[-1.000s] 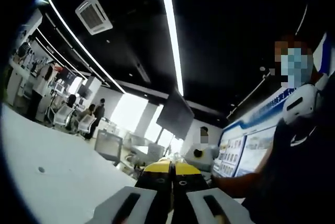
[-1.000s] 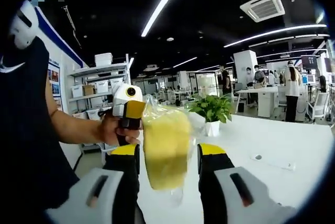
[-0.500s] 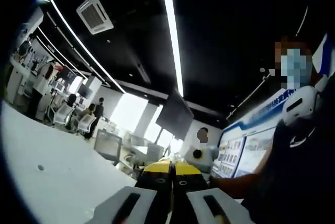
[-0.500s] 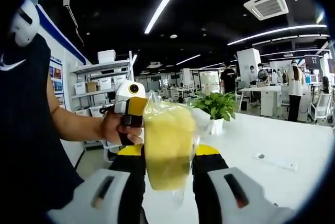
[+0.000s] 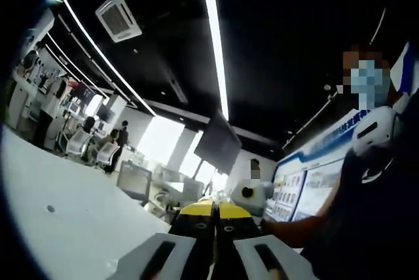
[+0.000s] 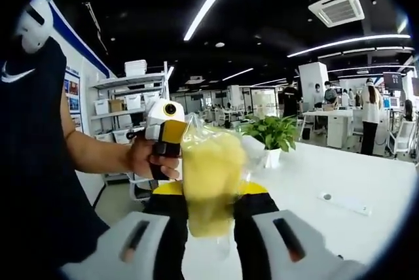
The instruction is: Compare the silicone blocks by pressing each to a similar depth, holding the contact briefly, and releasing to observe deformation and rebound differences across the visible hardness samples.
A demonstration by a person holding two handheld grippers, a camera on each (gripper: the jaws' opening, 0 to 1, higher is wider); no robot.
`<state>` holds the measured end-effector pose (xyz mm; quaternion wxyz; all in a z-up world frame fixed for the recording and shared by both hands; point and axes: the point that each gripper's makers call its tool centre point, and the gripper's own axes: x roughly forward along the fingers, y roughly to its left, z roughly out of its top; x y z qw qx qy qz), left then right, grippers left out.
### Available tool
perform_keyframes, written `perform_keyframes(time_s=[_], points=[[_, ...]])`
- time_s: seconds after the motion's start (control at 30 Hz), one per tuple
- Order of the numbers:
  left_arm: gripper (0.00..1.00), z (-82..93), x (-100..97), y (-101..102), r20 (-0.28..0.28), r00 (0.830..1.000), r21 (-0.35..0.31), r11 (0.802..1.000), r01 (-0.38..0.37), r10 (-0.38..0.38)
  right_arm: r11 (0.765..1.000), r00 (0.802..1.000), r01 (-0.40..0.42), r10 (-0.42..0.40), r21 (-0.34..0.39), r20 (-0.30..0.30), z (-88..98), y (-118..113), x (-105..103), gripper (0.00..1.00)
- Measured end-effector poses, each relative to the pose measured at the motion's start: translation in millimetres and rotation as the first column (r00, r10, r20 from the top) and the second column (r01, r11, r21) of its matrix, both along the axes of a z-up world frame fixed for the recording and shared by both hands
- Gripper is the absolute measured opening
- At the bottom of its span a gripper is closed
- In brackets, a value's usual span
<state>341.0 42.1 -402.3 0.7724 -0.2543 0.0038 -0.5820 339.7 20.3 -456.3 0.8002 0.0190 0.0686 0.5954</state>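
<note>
Left gripper view: my left gripper (image 5: 216, 218) is raised, jaws pressed together on nothing, kept aside. Right gripper view: my right gripper (image 6: 209, 195) squeezes the bagged yellow silicone block (image 6: 208, 182) above the white table (image 6: 340, 182), apparently holding the press.

L gripper (image 5: 215, 209) jaws together, raised; R gripper (image 6: 209, 192) jaws squeezing inward, raised.

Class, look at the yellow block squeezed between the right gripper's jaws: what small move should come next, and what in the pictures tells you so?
Probably hold the squeeze briefly, then open. The right gripper pinches the bagged yellow block, whose sides pinch in between the jaws. The left gripper is shut on nothing.
</note>
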Motion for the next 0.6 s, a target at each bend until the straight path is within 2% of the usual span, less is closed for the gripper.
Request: perform_keyframes(time_s=[0.17,0.23,0.4,0.5,0.6], points=[[0.0,-1.6,-0.6,0.6,-0.001,1.0,0.001,1.0,0.004,-0.004,1.0,1.0,-0.007,0.007,-0.007,-0.019,-1.2,1.2,-2.4,0.15],[0.0,-2.8,-0.9,0.5,0.002,1.0,0.007,1.0,0.005,-0.005,1.0,1.0,-0.005,0.005,-0.016,0.007,-2.2,1.0,-1.9,0.12],[0.0,-4.4,-1.4,0.8,0.006,1.0,0.013,1.0,0.002,-0.002,1.0,1.0,0.001,-0.001,-0.03,0.024,-3.6,1.6,-2.3,0.08],[0.0,-6.0,-1.7,0.9,0.001,1.0,0.018,1.0,0.005,-0.005,0.999,1.0,-0.007,0.006,-0.035,-0.008,-5.4,1.8,-2.7,0.06],[0.0,-6.7,-3.1,0.2,-0.001,1.0,0.016,1.0,0.011,-0.011,0.999,1.0,-0.005,0.005,-0.046,0.006,-5.6,1.1,-3.4,0.04]])
